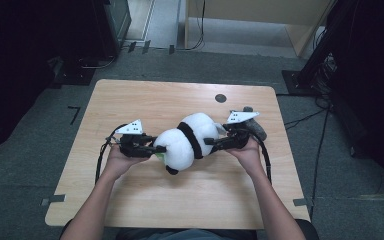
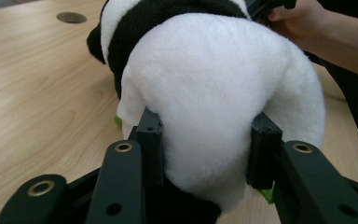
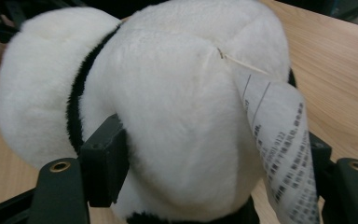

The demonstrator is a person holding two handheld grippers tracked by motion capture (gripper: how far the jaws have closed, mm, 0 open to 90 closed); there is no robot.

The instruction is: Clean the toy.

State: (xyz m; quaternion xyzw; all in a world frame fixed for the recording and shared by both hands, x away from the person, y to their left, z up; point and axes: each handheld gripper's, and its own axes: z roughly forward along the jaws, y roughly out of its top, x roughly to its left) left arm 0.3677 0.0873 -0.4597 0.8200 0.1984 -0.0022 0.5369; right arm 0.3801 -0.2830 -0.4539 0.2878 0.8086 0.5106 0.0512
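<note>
left hand-held gripper (image 1: pixel 156 149): jaws pressed into one white end of the plush panda (image 1: pixel 189 141), the fur bulging between and around the pads (image 2: pixel 150 133); gripping it. right hand-held gripper (image 1: pixel 211 141): jaws set either side of the panda's other white end, with fur filling the gap; whether the pads truly pinch is hard to judge from its own view, where the right pad is hidden behind a printed fabric label (image 3: pixel 282 144) hanging from a seam. the panda lies across the middle of the wooden worktop (image 1: pixel 145 100), spanning between both grippers. a round dark hole (image 1: pixel 220 98) sits in the worktop beyond it, well apart. a grey object (image 1: pixel 256 127) lies just behind the right hand (image 1: pixel 247 150). a green scrap (image 2: pixel 266 195) shows beneath the panda.
</note>
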